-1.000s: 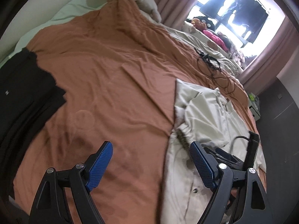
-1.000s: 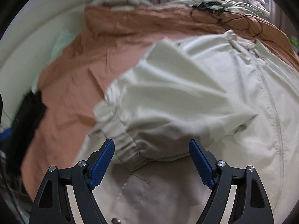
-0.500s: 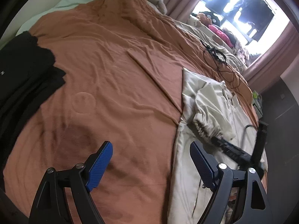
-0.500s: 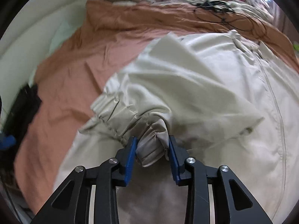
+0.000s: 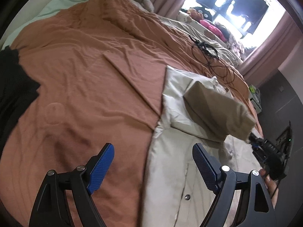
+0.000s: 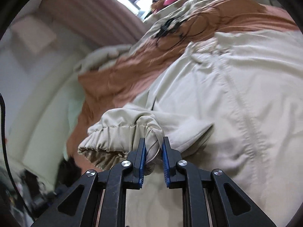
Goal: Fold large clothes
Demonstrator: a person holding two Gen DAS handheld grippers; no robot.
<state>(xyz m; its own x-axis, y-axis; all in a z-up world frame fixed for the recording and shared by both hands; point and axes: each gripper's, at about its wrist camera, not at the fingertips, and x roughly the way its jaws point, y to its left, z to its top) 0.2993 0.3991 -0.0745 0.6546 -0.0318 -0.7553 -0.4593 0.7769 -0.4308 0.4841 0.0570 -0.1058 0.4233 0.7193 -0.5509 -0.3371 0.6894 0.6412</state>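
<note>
Beige jacket (image 5: 170,174) spread on the orange bedspread (image 5: 85,79), at the right side of the bed in the left wrist view. One sleeve (image 5: 214,109) lifted off the jacket's body and stretched toward the right edge, its underside in shadow. Snap button (image 5: 187,197) visible on the front panel near the bottom. Left gripper (image 5: 153,167) above the seam between bedspread and jacket, blue pads wide apart, nothing between them, touching no cloth. Right gripper seen here only as a dark frame at the far right edge, with part of a hand (image 5: 270,183) behind it. Black garment (image 5: 13,87) at the left edge of the bed; tangled black cable (image 5: 208,53) farther back on the bedspread; pink and dark clothes heaped below a bright window (image 5: 227,5), with mauve curtains either side.

From the right wrist — right gripper (image 6: 153,157) with jaws just closed further, now clamped on the gathered elastic cuff (image 6: 121,136) of the sleeve, a bunch of fabric pinched between the blue pads. Cuff raised clear of the jacket's body, which fills the right half of the frame with a long seam running down it. Bedspread and the black cable beyond, blurred; pale wall at left.
</note>
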